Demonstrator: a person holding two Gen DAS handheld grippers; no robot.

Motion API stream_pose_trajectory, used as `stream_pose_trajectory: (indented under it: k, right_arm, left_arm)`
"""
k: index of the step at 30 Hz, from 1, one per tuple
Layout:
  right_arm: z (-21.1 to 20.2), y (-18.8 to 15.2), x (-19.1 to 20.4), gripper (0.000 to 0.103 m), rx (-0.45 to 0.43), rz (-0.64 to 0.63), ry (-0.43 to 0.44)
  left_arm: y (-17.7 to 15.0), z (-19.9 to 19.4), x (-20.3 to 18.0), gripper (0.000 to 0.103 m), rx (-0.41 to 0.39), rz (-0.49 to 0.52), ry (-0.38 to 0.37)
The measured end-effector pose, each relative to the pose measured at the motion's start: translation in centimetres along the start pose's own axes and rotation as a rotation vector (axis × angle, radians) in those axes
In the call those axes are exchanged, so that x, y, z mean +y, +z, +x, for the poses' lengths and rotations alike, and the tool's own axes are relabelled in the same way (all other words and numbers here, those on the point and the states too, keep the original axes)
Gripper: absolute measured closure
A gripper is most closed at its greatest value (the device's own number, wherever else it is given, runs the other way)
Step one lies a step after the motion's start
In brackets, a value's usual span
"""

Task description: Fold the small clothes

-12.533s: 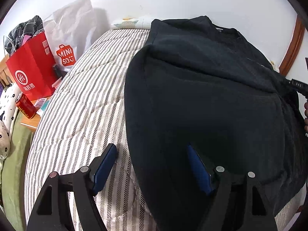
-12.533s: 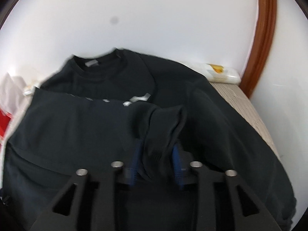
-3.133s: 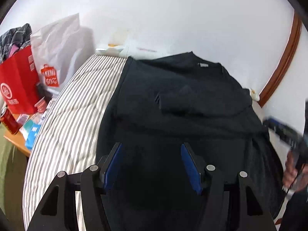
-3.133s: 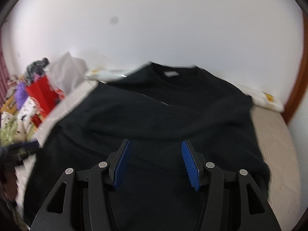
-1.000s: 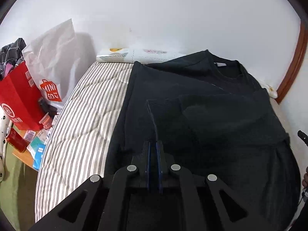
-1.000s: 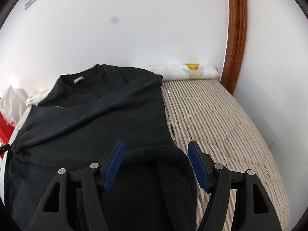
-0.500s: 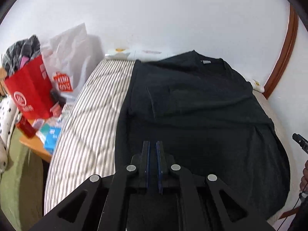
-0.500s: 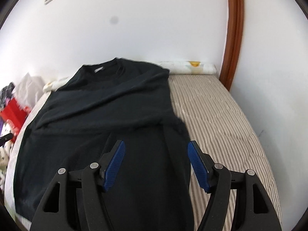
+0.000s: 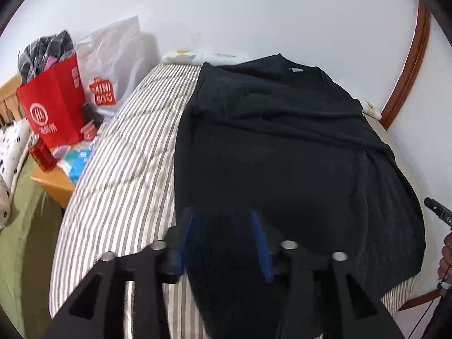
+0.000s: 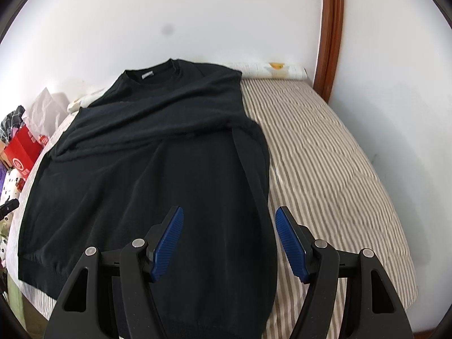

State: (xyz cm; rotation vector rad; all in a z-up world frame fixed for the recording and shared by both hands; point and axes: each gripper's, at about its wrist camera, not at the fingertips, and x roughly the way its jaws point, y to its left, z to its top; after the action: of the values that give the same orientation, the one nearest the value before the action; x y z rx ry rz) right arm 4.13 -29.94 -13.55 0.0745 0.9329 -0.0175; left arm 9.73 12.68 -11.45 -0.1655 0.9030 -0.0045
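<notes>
Centrally, a black sweatshirt (image 9: 282, 152) lies flat on a striped mattress (image 9: 124, 169), collar toward the white wall (image 9: 254, 8), sleeves folded across its chest. Left of the sweatshirt, beyond the mattress edge, stand a red paper bag (image 9: 53, 110), a translucent white plastic bag (image 9: 113, 65) with a red logo, a red drink can (image 9: 42, 154) and small boxes on a wooden worktop (image 9: 53, 180). Right of the sweatshirt, a curved brown wooden frame (image 10: 329, 31) rises against the wall, and a rolled white pack (image 10: 271, 70) lies at the head of the mattress beside the collar. The mattress cover is quilted, with narrow grey and cream stripes; the sweatshirt is matte, soft knit with a ribbed hem. The left gripper (image 9: 224, 243) hovers over the sweatshirt's lower left part, jaws parted with dark cloth between the blue pads, blurred. The right gripper (image 10: 229, 240) hovers over the lower right edge, jaws spread wide and holding nothing.
</notes>
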Motion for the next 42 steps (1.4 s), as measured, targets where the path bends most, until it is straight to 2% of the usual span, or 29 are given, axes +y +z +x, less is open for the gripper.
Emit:
stream_pose_trajectory:
  k: [1, 5, 8, 14, 16, 21, 24, 28, 30, 32, 33, 35, 38, 42]
  right_arm:
    - [0.0, -0.5, 0.0, 0.036, 0.001, -0.001, -0.016]
    - [0.3, -2.3, -0.8, 0.036, 0.014, 0.019, -0.043]
    - [0.7, -3.4, -1.8, 0.036, 0.031, 0.052, -0.036]
    - [1.5, -5.3, -3.4, 0.036, 0.051, 0.100, -0.016]
    - [1.7, -5.8, -3.6, 0.036, 0.052, 0.106, -0.007]
    - [2.8, -6.3, -3.5, 0.037, 0.073, 0.119, 0.028]
    - [2.9, -6.6, -2.8, 0.040, 0.047, 0.113, 0.060]
    - [3.1, -6.5, -1.1, 0.045, 0.023, 0.082, 0.073]
    - [3.2, -6.4, -0.3, 0.050, 0.012, 0.079, 0.070]
    - [3.2, -6.4, 0.2, 0.061, 0.007, 0.078, 0.078]
    - [3.2, -6.4, 0.3, 0.071, 0.006, 0.076, 0.078]
    - [3.0, -6.5, 0.3, 0.091, 0.003, 0.078, 0.068]
    - [2.7, -6.6, -0.8, 0.094, -0.001, 0.120, 0.107]
    - [1.9, -6.7, -1.4, 0.095, -0.009, 0.134, 0.112]
  left_arm:
    - [-0.6, 0.0, 0.4, 0.052, 0.000, -0.006, -0.004]
    - [-2.7, 0.4, 1.4, 0.052, 0.027, -0.023, -0.013]
    - [-3.9, 0.8, 1.8, 0.052, 0.048, -0.037, -0.042]
    - [-5.3, 1.1, 1.7, 0.052, 0.055, -0.030, -0.048]
    - [-5.7, 1.0, 1.6, 0.052, 0.036, -0.027, -0.034]
    - [-6.0, 0.9, 1.4, 0.052, 0.010, -0.037, -0.019]
    - [-6.2, 0.9, 0.9, 0.052, 0.017, -0.025, -0.027]
    - [-6.4, 1.0, 0.0, 0.052, 0.014, 0.014, -0.002]
    - [-6.5, 0.9, -0.1, 0.058, 0.010, 0.009, 0.004]
    - [-6.5, 0.9, -0.2, 0.070, 0.008, -0.003, 0.018]
    - [-6.6, 0.9, -0.2, 0.072, 0.007, -0.004, 0.025]
    - [-6.6, 0.9, -0.3, 0.088, 0.008, 0.009, 0.040]
    - [-6.4, 0.8, 0.3, 0.094, 0.024, -0.028, 0.013]
    - [-6.4, 0.2, 0.4, 0.096, 0.020, -0.044, 0.017]
